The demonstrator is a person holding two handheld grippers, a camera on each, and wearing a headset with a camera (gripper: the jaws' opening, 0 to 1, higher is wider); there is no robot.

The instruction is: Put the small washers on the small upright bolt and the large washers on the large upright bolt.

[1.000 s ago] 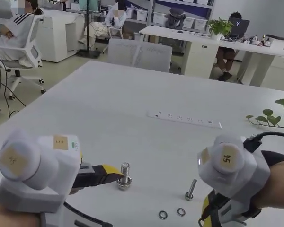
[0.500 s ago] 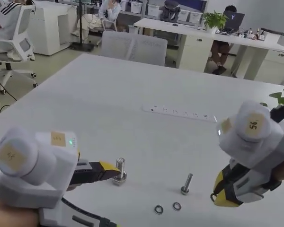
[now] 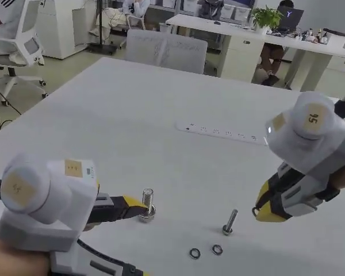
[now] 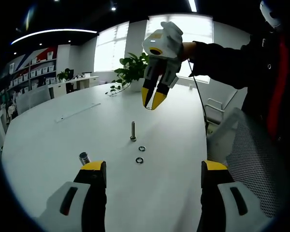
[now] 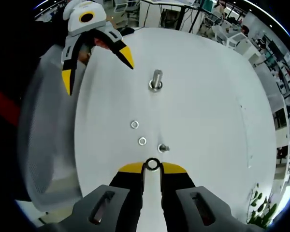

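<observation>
Two washers (image 3: 195, 253) lie loose on the bench (image 3: 161, 132), side by side near the foot of the small bolt (image 3: 230, 222), which stands upright. The right gripper (image 3: 260, 211) hangs above the bench beside that bolt, its jaws clenched on a third washer (image 5: 152, 165). The left gripper (image 4: 153, 166) sits low, jaws spread wide, one tip just beside the large bolt (image 3: 148, 205).

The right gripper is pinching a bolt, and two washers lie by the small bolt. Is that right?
Not quite. The right gripper is pinching a washer, not a bolt. The right gripper view shows the ring between its tips. The two washers do lie by the small bolt.
</observation>
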